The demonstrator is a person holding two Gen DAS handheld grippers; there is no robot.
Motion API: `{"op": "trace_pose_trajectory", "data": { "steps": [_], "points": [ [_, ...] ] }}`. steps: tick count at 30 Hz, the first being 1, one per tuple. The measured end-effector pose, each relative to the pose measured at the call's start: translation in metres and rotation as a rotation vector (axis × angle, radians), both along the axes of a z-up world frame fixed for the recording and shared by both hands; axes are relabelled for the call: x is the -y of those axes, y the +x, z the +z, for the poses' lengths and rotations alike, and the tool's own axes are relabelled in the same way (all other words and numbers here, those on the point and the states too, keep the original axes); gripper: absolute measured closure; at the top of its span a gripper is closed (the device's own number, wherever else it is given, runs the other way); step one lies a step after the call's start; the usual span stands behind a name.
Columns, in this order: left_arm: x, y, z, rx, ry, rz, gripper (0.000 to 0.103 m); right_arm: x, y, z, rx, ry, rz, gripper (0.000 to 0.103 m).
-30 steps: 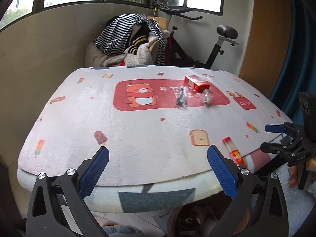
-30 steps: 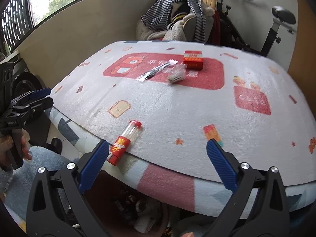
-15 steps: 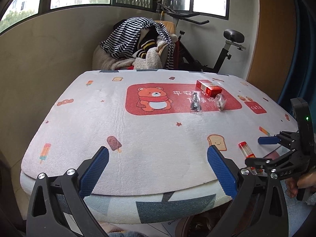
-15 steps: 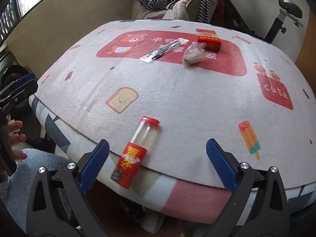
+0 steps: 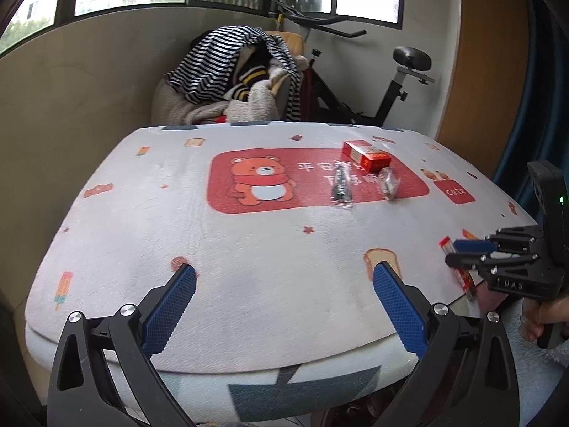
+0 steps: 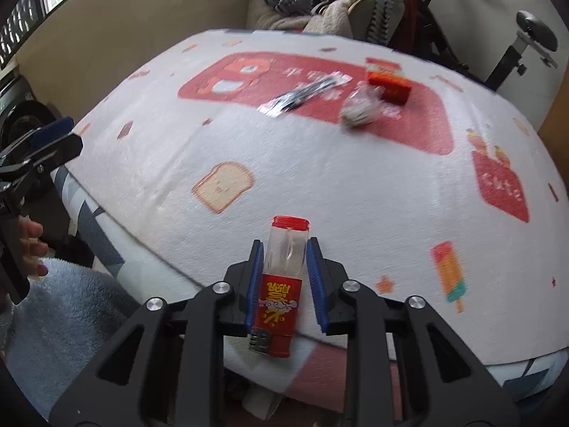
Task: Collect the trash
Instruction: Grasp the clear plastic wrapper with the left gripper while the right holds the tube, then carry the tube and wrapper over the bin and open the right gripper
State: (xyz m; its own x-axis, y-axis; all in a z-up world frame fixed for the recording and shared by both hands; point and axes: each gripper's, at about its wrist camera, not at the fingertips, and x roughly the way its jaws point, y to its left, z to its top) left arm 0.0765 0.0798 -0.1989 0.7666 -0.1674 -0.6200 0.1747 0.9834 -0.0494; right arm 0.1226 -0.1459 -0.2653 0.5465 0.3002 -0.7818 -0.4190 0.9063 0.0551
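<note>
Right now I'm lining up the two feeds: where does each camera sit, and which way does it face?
Left wrist: on the left gripper, open, facing across the table toward the clothes pile; the right gripper shows at right.
Right wrist: on the right gripper, looking down at the near edge, shut on the red-capped tube; the left gripper shows at left.
Shared: the tube, red box, table.

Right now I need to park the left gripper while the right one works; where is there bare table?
The table cover is bare left of the bear print, down to the near edge by the left gripper. It is crowded toward the far right: red box, black wrapper, crumpled bag. The right gripper is shut on the lighter at the near edge.
</note>
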Motion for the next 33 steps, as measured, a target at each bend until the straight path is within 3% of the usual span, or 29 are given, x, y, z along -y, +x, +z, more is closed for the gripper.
{"op": "trace_pose_trajectory", "data": {
  "steps": [13,17,22,26,29,32,33],
  "points": [
    [0.077,0.089,0.007,-0.103,-0.078,-0.150,0.007,0.084,0.025,0.018,0.078,0.111,-0.149,0.077],
    [0.108,0.127,-0.006,-0.160,-0.078,-0.203,0.024,0.103,0.028,0.017,0.090,0.137,-0.174,0.077],
    [0.146,0.169,-0.019,-0.205,-0.037,-0.220,0.027,0.125,0.027,0.016,0.096,0.175,-0.197,0.077],
    [0.159,0.199,-0.027,-0.246,-0.053,-0.193,0.029,0.131,0.030,0.013,0.101,0.193,-0.211,0.077],
    [0.164,0.216,-0.036,-0.289,-0.072,-0.182,0.043,0.135,0.031,0.011,0.099,0.206,-0.221,0.077],
    [0.169,0.221,-0.040,-0.305,-0.071,-0.210,0.080,0.138,0.030,0.012,0.101,0.214,-0.223,0.077],
    [0.170,0.218,-0.038,-0.293,-0.058,-0.208,0.081,0.139,0.030,0.012,0.104,0.216,-0.223,0.077]
  ]
}}
